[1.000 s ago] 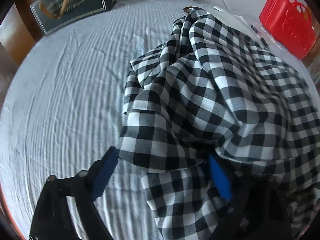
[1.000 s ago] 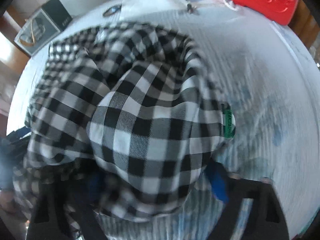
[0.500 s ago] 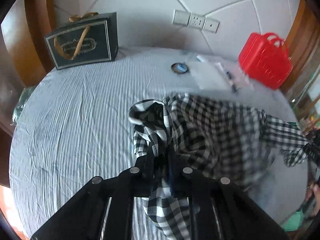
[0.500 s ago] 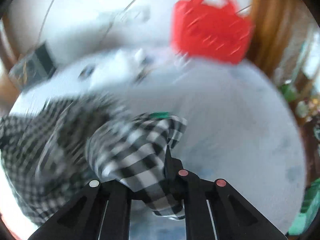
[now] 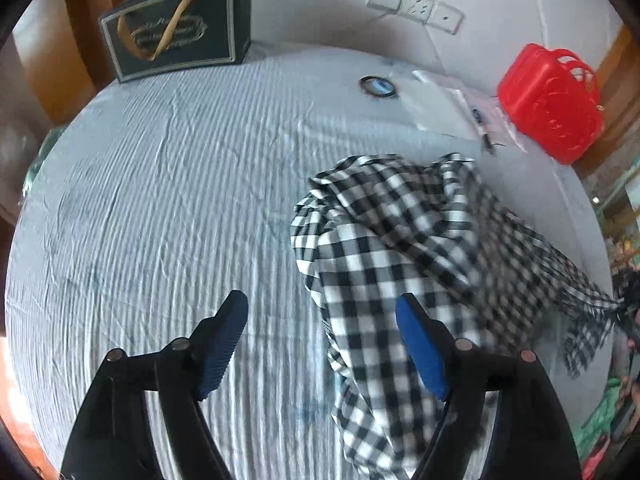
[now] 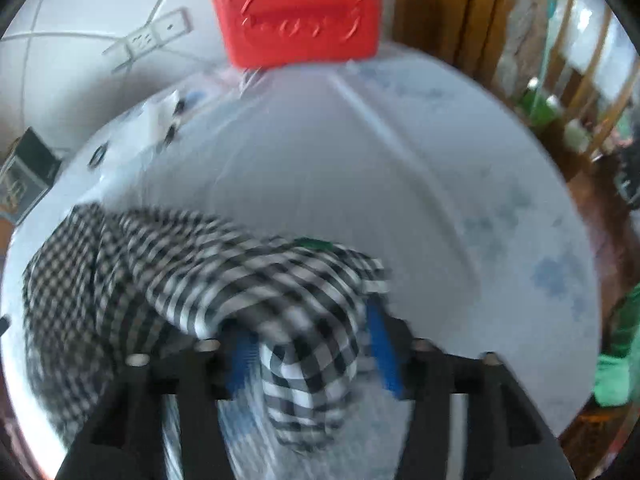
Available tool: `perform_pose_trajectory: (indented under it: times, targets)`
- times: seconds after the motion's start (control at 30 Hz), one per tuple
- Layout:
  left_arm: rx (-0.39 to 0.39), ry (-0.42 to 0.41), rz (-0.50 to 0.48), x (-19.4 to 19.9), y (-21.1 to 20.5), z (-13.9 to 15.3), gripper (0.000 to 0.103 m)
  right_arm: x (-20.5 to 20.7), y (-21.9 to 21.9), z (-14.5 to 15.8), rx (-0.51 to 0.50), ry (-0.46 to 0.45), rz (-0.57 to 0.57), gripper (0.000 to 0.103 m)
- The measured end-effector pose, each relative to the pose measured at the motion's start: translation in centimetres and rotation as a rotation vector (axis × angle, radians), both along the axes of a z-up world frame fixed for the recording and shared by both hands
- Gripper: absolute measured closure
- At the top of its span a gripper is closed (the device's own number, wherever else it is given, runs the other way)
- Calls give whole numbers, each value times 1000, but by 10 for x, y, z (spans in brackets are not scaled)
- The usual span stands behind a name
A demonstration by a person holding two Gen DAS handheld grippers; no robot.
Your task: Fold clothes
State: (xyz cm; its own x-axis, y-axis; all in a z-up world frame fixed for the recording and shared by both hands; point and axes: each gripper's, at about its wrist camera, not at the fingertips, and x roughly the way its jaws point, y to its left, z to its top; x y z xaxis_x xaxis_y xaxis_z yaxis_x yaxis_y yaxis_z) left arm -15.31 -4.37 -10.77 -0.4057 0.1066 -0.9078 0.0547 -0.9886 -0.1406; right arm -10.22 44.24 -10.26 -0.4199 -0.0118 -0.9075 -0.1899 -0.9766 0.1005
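A black-and-white checked shirt (image 5: 404, 240) lies bunched on the light blue striped tablecloth (image 5: 160, 220). My left gripper (image 5: 322, 312) is open above the cloth, its blue pads apart; the shirt's near edge hangs between the pads, against the right pad (image 5: 420, 352). In the right wrist view the shirt (image 6: 208, 256) stretches left, and a fold of it hangs between the blue pads of my right gripper (image 6: 312, 340). Its jaws stand partly apart with fabric draped over them; the view is blurred.
A red plastic basket (image 5: 552, 100) stands at the far right of the table, also in the right wrist view (image 6: 296, 12). A dark gift bag (image 5: 176, 24) stands at the back left. A small round tape roll (image 5: 378, 87) and white papers (image 5: 436, 104) lie near the wall.
Half a second ago both grippers were shut on the shirt and held it up. Now the left jaws have opened and let the shirt drop. The right jaws have spread too.
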Motion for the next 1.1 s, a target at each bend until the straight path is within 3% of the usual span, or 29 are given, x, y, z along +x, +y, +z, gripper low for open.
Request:
perform_pose_trajectory:
  times: [0.07, 0.17, 0.2, 0.23, 0.27, 0.3, 0.47, 0.57, 0.63, 0.67, 0.7, 0.77, 0.83, 0.93, 1.03, 1.07, 1.1]
  targets:
    - [2, -21, 15, -3, 1, -12, 27, 0, -9, -8, -47, -8, 24, 11]
    - [39, -69, -15, -10, 9, -32, 27, -6, -44, -14, -112, 0, 82, 11]
    - [47, -89, -46, -11, 16, -39, 35, -8, -57, -14, -126, -1, 103, 11]
    - [50, -102, -77, -10, 23, -43, 50, -9, -70, -16, -146, -6, 128, 10]
    - [49, -113, -105, -8, 30, -46, 84, -11, -84, -18, -165, -10, 153, 8]
    - [35, -113, -124, -5, 36, -46, 91, -14, -98, -20, -179, -16, 181, 7]
    - [36, -29, -212, 26, 52, -14, 96, -31, -176, -32, -167, -27, 337, 6]
    - [32, -2, -183, 38, 42, 5, 96, -44, -219, -57, -133, -61, 426, 6]
    - [38, -8, -151, 42, 29, 11, 96, -49, -237, -76, -79, -107, 453, 20]
    - [40, -12, -136, 44, 23, 13, 96, -50, -244, -84, -38, -134, 460, 66]
    - [34, -19, -118, 45, 16, 13, 96, -50, -246, -87, -16, -144, 461, 98]
    - [17, -34, -92, 47, 5, 10, 96, -46, -238, -76, -21, -111, 446, 99]
    - [14, -53, -74, 47, 1, 6, 96, -34, -212, -47, -10, -27, 400, 99]
    - [18, -68, -71, 49, -1, 3, 95, -4, -137, 8, 50, 112, 231, 99]
    - [46, -66, -82, 49, 6, 5, 95, 33, -51, 40, 121, 171, 28, 99]
    - [48, -63, -87, 47, 9, 6, 90, 45, -20, 44, 151, 160, -45, 99]
    - [50, -60, -92, 45, 14, 7, 74, 58, 12, 47, 180, 149, -119, 99]
